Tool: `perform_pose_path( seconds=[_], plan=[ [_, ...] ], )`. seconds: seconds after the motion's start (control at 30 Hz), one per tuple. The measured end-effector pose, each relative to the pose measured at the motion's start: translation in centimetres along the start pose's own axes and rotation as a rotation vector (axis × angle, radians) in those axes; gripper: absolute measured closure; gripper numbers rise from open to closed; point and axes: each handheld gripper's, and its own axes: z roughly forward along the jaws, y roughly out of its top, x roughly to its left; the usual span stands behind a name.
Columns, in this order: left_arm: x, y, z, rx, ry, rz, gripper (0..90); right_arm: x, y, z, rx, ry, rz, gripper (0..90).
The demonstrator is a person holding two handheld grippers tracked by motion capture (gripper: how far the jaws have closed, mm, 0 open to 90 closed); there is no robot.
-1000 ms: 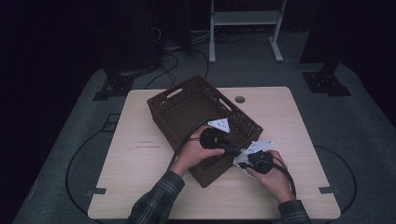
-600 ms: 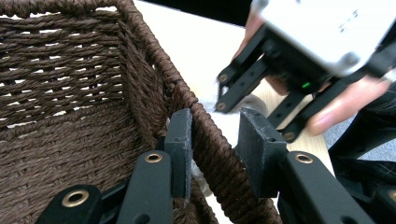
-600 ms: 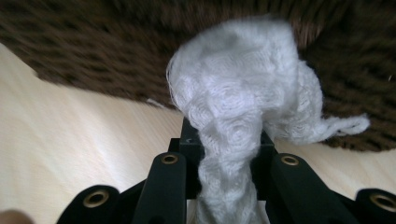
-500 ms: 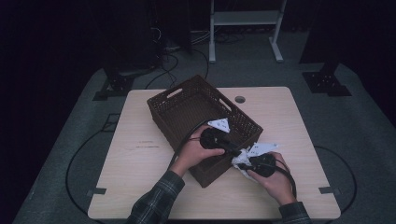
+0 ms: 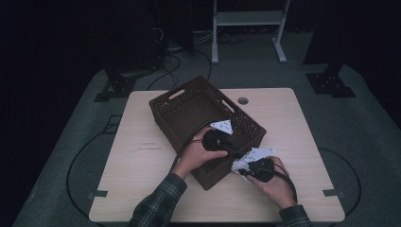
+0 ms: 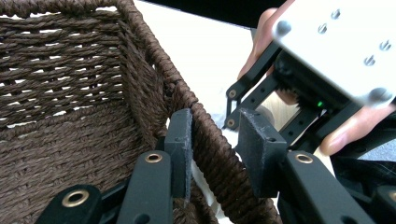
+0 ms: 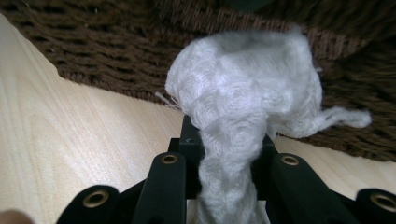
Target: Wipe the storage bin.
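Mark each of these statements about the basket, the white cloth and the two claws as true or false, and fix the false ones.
1. The right claw is shut on a white cloth. True.
2. The left claw straddles the rim of the brown woven basket, one jaw inside and one outside. True.
3. The white cloth lies at the bottom of the basket. False: it is bunched in the right claw, outside the basket, by its wall.
4. The basket stands on the floor. False: it stands on the light wooden table.
5. The basket has a cut-out handle in its far end. True.
6. The person wears plain white sleeves. False: the sleeves are plaid.
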Motion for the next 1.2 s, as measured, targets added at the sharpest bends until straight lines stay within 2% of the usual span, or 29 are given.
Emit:
perform_pose_path(
  seconds=[0.33,0.5,0.63,0.77,0.8,0.83,0.9,1.2],
  plan=[
    [0.0,0.0,0.0,0.0,0.001,-0.001,65.0,0.3,-0.4,1.6,0.058,-0.006,-0.009,73.5],
    [0.0,0.0,0.0,0.001,-0.002,-0.002,65.0,0.6,-0.2,1.2,0.052,-0.021,-0.027,73.6],
    [0.0,0.0,0.0,0.002,-0.001,-0.002,65.0,0.8,0.0,0.7,0.027,-0.015,-0.029,73.6],
    [0.0,0.0,0.0,0.001,-0.002,-0.005,65.0,1.1,0.4,-0.7,-0.055,0.021,-0.016,73.6],
    [0.0,0.0,0.0,0.001,-0.002,-0.005,65.0,1.1,0.4,-0.7,-0.055,0.021,-0.016,73.6],
    [0.0,0.0,0.0,0.002,-0.002,-0.003,65.0,1.2,0.6,-1.5,-0.097,0.033,-0.014,73.6],
    [0.0,0.0,0.0,0.002,-0.002,-0.003,65.0,1.3,0.7,-1.8,-0.121,0.04,-0.014,73.6],
    [0.1,0.0,0.0,-0.001,-0.003,-0.005,65.0,2.0,1.4,-3.4,-0.147,0.04,-0.04,73.6]
  ],
)
